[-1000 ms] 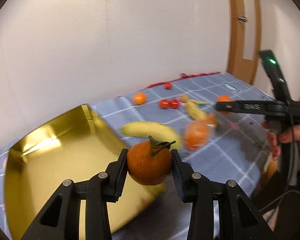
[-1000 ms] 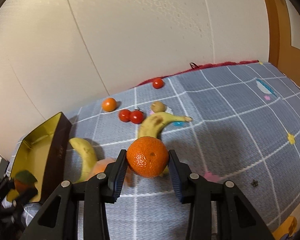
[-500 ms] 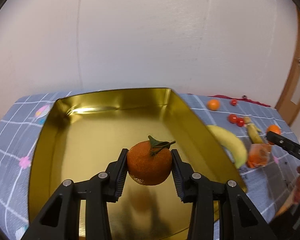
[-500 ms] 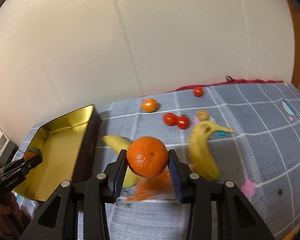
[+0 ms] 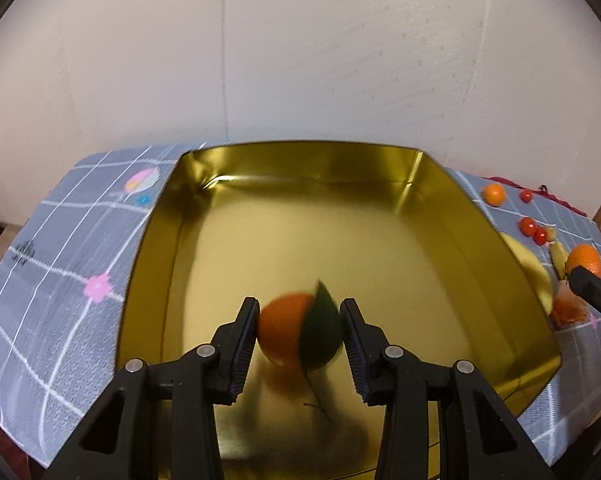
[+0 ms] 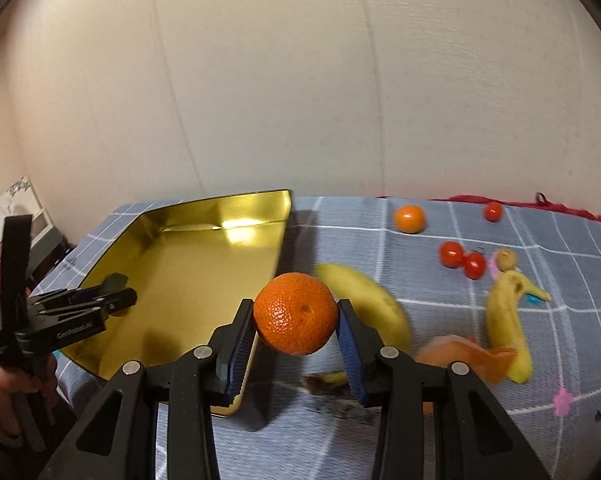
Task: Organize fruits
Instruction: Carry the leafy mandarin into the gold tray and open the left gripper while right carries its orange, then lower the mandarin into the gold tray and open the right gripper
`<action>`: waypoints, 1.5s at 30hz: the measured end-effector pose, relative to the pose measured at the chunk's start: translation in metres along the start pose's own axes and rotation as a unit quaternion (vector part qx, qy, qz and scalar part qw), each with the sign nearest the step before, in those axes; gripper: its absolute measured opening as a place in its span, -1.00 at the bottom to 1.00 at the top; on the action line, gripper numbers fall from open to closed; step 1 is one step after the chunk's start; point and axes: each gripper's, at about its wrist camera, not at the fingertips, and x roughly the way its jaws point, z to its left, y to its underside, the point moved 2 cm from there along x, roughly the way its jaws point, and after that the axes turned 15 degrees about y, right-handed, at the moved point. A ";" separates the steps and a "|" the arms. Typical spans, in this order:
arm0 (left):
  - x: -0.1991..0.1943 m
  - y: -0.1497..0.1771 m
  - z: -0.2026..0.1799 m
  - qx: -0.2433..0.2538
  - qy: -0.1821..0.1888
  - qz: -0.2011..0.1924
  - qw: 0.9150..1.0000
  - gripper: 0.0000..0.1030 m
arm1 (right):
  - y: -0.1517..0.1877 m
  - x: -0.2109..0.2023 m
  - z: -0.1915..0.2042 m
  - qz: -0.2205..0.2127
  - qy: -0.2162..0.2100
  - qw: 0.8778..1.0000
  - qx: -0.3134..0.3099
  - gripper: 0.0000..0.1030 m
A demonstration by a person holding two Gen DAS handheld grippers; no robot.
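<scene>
My left claw has parted over the gold tray, dropping its leafy orange; my right claw grips another orange, waiting its turn.

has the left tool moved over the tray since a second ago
Yes. The left tool with its orange swung left from beside the gold tray to above its floor.

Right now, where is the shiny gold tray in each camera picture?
Left wrist view: the gold tray fills the middle, right under the left gripper.
Right wrist view: the gold tray lies at middle left, left of the right gripper.
Shared landmark: the small orange on the cloth, past the tray's far right corner.
</scene>
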 end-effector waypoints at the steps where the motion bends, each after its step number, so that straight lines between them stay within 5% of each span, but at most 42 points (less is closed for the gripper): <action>1: -0.001 0.001 0.003 -0.003 -0.004 0.001 1.000 -0.18 | 0.000 0.000 0.005 -0.001 -0.003 1.000 -0.006 -0.20; 18: -0.015 0.008 0.017 -0.011 -0.006 -0.008 1.000 -0.17 | 0.014 0.033 0.081 0.017 -0.021 0.992 -0.125 -0.20; 22: -0.030 0.007 0.021 -0.040 0.023 -0.038 0.998 0.30 | 0.017 0.040 0.085 0.018 -0.004 0.991 -0.136 -0.20; 27: -0.035 0.002 0.020 -0.075 0.053 -0.069 0.993 0.38 | 0.020 0.046 0.095 0.011 0.013 0.987 -0.157 -0.20; 35: -0.047 -0.005 0.012 -0.095 0.065 -0.132 0.985 0.81 | 0.018 0.051 0.095 0.012 0.028 0.987 -0.159 -0.20; 45: -0.038 -0.006 -0.004 -0.091 0.074 -0.121 0.986 0.87 | 0.016 0.037 0.087 0.004 0.021 0.989 -0.146 -0.19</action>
